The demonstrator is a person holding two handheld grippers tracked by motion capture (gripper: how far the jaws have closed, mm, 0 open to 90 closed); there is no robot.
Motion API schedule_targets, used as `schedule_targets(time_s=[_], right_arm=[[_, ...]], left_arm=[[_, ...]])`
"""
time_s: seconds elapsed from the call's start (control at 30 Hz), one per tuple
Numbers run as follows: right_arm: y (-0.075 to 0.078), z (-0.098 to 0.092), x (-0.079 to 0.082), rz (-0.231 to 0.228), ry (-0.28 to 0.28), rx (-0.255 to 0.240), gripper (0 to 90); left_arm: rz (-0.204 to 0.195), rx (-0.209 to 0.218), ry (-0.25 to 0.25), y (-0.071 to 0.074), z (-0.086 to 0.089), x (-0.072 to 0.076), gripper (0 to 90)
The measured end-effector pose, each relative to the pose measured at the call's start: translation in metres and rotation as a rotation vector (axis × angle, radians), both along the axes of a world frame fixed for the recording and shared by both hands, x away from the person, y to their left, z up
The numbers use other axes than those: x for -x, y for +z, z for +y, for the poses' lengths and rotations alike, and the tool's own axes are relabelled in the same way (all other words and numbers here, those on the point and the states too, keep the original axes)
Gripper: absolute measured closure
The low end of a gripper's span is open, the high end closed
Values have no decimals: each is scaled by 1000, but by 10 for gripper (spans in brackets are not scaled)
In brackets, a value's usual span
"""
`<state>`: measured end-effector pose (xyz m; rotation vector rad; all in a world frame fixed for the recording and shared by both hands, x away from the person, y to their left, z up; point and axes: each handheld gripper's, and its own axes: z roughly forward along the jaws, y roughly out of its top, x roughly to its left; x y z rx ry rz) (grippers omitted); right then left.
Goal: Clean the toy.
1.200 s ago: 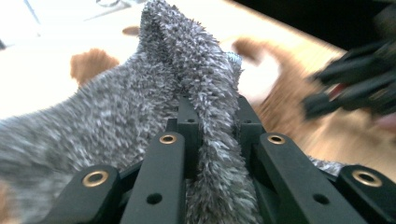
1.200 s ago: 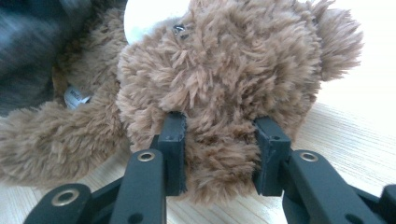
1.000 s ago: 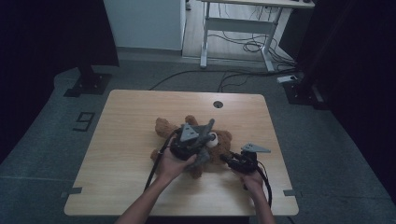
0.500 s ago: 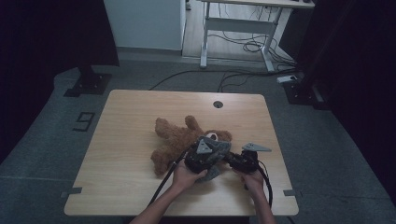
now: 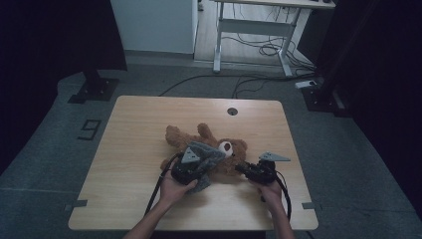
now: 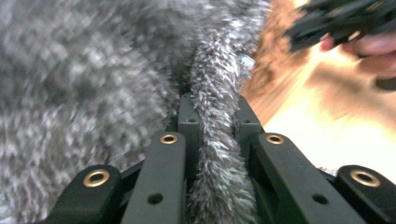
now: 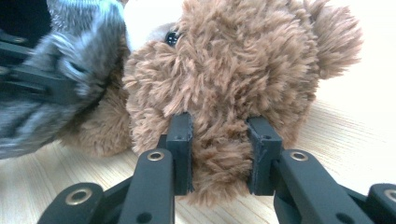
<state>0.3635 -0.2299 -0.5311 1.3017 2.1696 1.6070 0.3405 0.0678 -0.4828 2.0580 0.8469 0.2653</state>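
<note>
Brown teddy bear point(image 5: 226, 152) lay near desk point(image 5: 139, 124) front edge. Left tool point(image 6: 218, 140), hand low, clenched on grey fuzzy cloth point(image 5: 206, 154) draped over bear. Right tool point(image 7: 219, 154), held level, gripped bear's head, having just closed further.

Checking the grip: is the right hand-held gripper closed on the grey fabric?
No, its jaws pinch the brown teddy bear's fur.

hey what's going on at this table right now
A person at a wooden table is working on a brown teddy bear with a hand-held gripper in each hand. The right gripper is clamped on the bear's head, pinning it near the table's front edge. The left gripper is shut on a fold of fuzzy grey cloth and holds it over the bear's body. It looks like the cloth, perhaps a small garment, is being put on or over the bear, though what it is exactly can't be told.
</note>
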Motion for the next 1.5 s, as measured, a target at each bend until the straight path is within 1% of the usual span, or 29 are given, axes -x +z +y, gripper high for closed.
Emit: schedule_targets(time_s=[0.1,0.17,0.23,0.3,0.33,0.4,0.43,0.47,0.5,0.57,0.63,0.67,0.7,0.77,0.83,0.87,0.9,0.97,1.07,1.2,1.27,1.33,1.4,1.43,1.5], right_arm=[[0,0,0,-1,-4,-3,679],[0,1,1,1,-7,-5,679],[1,1,1,0,-9,-3,680],[1,2,2,-6,-5,-2,680],[1,2,2,-7,-4,-2,680],[1,1,2,-8,-2,-2,680],[2,1,2,-6,-1,7,685],[1,1,1,-4,-10,23,687],[-1,0,1,2,-10,17,687],[-1,-1,0,3,-1,12,687],[0,0,1,-4,4,22,687],[1,0,1,-3,2,18,687],[1,0,1,-3,2,18,687],[1,0,1,0,0,16,687],[1,0,1,2,-1,13,687],[1,-1,1,5,1,9,687],[1,-1,1,5,1,9,687],[1,-1,1,0,7,8,687],[2,0,2,-7,18,6,687],[2,0,2,-7,20,4,686],[2,0,2,-8,20,4,686],[1,1,2,-8,19,4,686],[1,0,1,-5,12,-2,686],[1,0,1,-5,12,-2,686],[1,0,1,-2,4,-9,686]], left_arm=[[-21,34,-35,9,-15,5,780],[-31,56,-64,14,-34,7,779],[-31,69,-100,15,-54,7,778],[-24,64,-114,10,-72,6,777],[-15,57,-115,7,-78,4,777],[18,34,-98,-7,-89,-4,777],[31,40,-90,-12,-89,-7,777],[49,57,-78,-17,-87,-9,777],[51,60,-73,-19,-85,-10,778],[53,53,-73,-22,-80,-11,780],[48,34,-72,-22,-75,-9,781],[43,8,-67,-22,-69,-7,781],[43,8,-67,-22,-69,-7,781],[51,-3,-57,-25,-61,-6,782],[58,-7,-42,-27,-51,-6,781],[59,-10,-28,-27,-39,-7,781],[59,-10,-28,-27,-39,-7,781],[56,-8,-15,-25,-27,-7,781],[59,9,0,-18,-9,-8,781],[34,20,25,-7,2,-6,780],[24,36,26,-1,4,-4,780],[13,49,16,4,2,-1,780],[4,62,-5,9,-5,2,779],[-1,67,-18,11,-10,3,779],[1,83,-49,15,-23,5,779]])
